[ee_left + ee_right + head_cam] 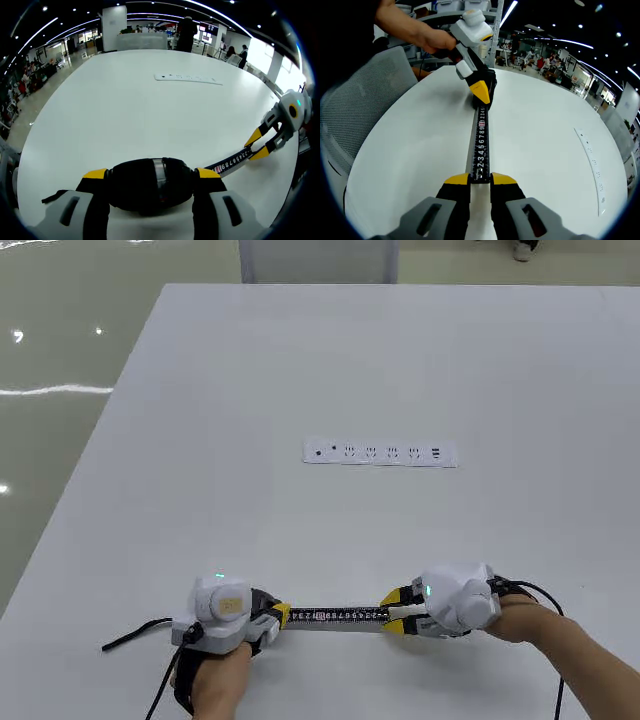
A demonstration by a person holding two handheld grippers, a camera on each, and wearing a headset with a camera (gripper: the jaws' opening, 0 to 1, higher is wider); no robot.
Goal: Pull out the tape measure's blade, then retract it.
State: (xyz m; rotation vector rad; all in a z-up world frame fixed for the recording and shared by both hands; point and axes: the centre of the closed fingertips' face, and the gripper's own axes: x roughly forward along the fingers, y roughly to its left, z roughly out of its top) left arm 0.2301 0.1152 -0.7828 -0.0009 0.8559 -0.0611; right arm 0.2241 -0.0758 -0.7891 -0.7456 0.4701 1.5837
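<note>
While left gripper (272, 617), lower left, clamps the tape measure (150, 182) as anchor, right gripper (392, 610) pinches the blade (335, 616) end; blade spans straight between them.

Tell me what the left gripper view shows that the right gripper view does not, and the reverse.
Left gripper view: the rounded black case close up, clamped in the left gripper. Right gripper view: a hand holding the left gripper, and a grey mesh chair. Both: the blade stretched from the case to the right gripper, the power strip, the table.
</note>
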